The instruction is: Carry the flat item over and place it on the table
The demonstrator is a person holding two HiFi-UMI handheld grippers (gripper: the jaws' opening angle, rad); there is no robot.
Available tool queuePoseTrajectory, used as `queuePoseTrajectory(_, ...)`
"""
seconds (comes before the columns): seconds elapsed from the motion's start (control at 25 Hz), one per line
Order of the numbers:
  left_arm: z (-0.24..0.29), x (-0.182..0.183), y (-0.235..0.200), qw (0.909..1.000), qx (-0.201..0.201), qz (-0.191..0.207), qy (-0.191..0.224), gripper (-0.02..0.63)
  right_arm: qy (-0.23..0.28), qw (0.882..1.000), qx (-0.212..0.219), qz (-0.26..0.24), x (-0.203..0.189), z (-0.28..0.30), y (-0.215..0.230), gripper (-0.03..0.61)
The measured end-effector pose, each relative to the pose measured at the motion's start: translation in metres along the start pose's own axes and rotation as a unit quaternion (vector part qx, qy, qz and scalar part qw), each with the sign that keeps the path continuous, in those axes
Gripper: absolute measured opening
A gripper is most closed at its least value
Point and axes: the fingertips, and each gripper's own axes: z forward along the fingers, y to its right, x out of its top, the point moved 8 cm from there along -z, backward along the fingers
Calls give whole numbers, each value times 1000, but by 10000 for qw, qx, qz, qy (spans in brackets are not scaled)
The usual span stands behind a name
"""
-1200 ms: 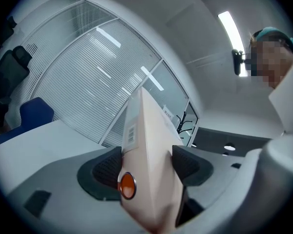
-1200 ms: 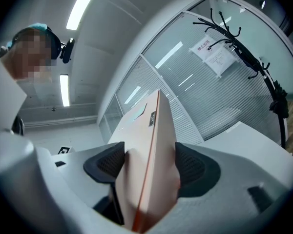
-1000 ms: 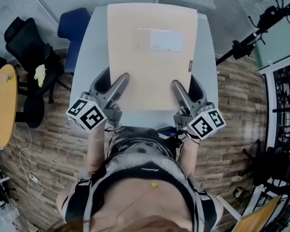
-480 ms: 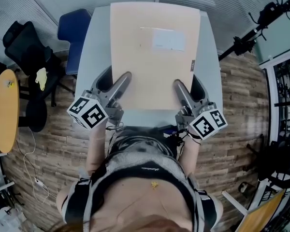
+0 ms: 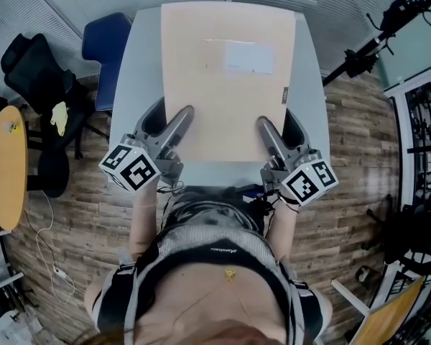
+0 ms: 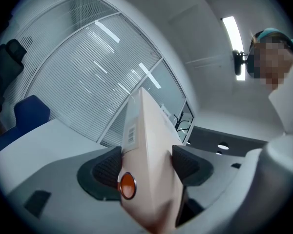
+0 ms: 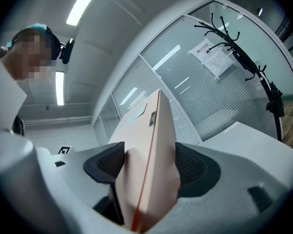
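Observation:
A flat beige box [image 5: 226,77] with a white label lies level over the grey table [image 5: 140,56] in the head view, its near corners held by both grippers. My left gripper [image 5: 171,126] is shut on the near left corner; in the left gripper view the box [image 6: 149,150] stands edge-on between the dark pads [image 6: 107,169], an orange dot on its edge. My right gripper [image 5: 276,129] is shut on the near right corner; in the right gripper view the box [image 7: 151,165] fills the gap between the pads [image 7: 193,167]. Whether the box rests on the table I cannot tell.
A blue chair [image 5: 104,49] stands at the table's left, a black office chair [image 5: 39,77] further left beside a round wooden table [image 5: 3,164]. A black coat stand [image 5: 377,34] is at the right. Glass walls with blinds [image 6: 88,82] lie ahead. The floor is wood.

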Motion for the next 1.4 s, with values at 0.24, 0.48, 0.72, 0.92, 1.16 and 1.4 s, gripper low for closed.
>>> queuePoseTrajectory(0.24,0,-3,4,10000,27,9,30,308,-10,10000,36,-16,0,-4,2,305)
queuePoseTrajectory(0.48,0,-8,5,10000,85,-10,22,308,-52,10000,63,-3,-1,-5,6,305)
queuePoseTrajectory(0.72,3,-12,4,9999,129,-59,-33,308,-124,9999,37,42,-3,-5,11,305)
queuePoseTrajectory(0.92,6,-17,-2,9997,168,-110,-125,308,-195,9998,-23,107,-9,-3,16,305)
queuePoseTrajectory(1.16,13,-24,-10,9994,172,-200,-231,308,-285,9994,-137,147,-15,0,22,305)
queuePoseTrajectory(1.4,22,-35,-23,9988,126,-346,-318,308,-409,9985,-291,237,-23,3,31,305)
